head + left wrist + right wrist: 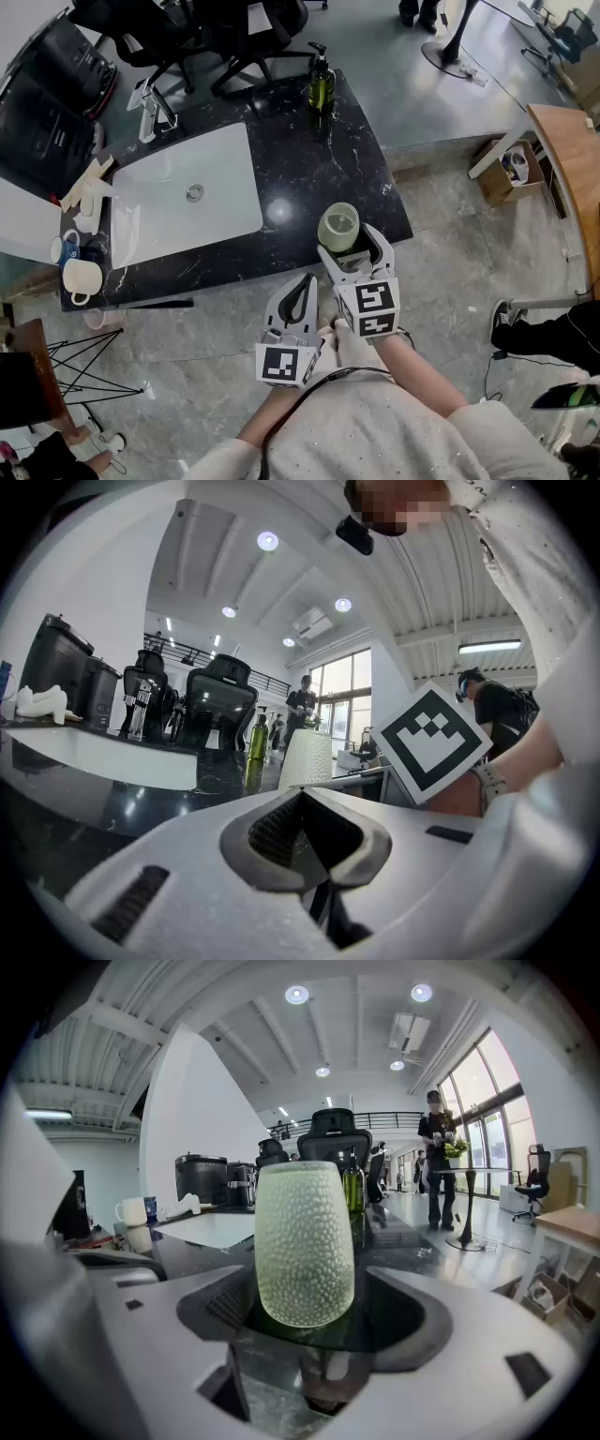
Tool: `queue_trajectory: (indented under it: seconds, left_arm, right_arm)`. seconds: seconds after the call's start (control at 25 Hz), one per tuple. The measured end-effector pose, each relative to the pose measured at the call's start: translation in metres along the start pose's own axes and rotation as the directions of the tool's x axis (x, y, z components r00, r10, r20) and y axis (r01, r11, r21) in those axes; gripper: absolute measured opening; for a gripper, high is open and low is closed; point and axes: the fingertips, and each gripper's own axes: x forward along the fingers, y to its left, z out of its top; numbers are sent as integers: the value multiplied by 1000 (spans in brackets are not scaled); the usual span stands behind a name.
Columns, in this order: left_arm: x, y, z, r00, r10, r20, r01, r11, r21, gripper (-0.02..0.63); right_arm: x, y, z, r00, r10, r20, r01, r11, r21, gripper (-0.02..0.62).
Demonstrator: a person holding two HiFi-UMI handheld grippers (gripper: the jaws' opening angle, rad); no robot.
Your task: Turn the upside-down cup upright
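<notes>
The pale green dimpled cup [338,225] [305,1241] stands on the black counter [319,159] near its front right corner, at about 4 o'clock from the white sink [169,202]. From above, its top shows a pale rim round a darker centre. I cannot tell whether that is its mouth or its base.

At 12 o'clock from the cup, on the far edge, stands a green pump bottle [321,84]. At 9 o'clock, at the counter's left end, are a white mug [82,277] and a blue-marked mug [66,248]; their contents are hidden.

Your right claw [354,246] [309,1297] is spread wide around the cup, with a gap on each side. Your left claw [302,295] [302,803], at 7 o'clock from the cup, is pressed together with nothing in it.
</notes>
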Motion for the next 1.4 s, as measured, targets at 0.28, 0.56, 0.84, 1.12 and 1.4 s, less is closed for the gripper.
queue_trajectory:
  seconds: [0.28, 0.56, 0.84, 1.12, 1.4]
  left_arm:
    - [-3, 6, -2, 1000, 9, -9, -9, 1000, 3, 5]
    - [-6, 11, -4, 999, 26, -20, -26, 1000, -6, 5]
    - [-3, 10, -3, 1000, 21, -16, -21, 1000, -13, 5]
    - [-4, 10, 5, 1000, 27, -8, -27, 1000, -15, 5]
    - [-11, 21, 12, 998, 65, -3, -65, 998, -24, 5]
  right_arm:
    - [3, 1, 3, 998, -55, 2, 55, 998, -19, 348]
    - [6, 5, 7, 998, -55, 18, 57, 993, -102, 348]
    - [4, 4, 6, 999, -45, 10, 46, 994, -104, 332]
    - [-4, 8, 7, 995, 97, -25, -95, 994, 62, 327]
    - [-15, 31, 17, 925, 381, -3, -331, 806, 491, 327]
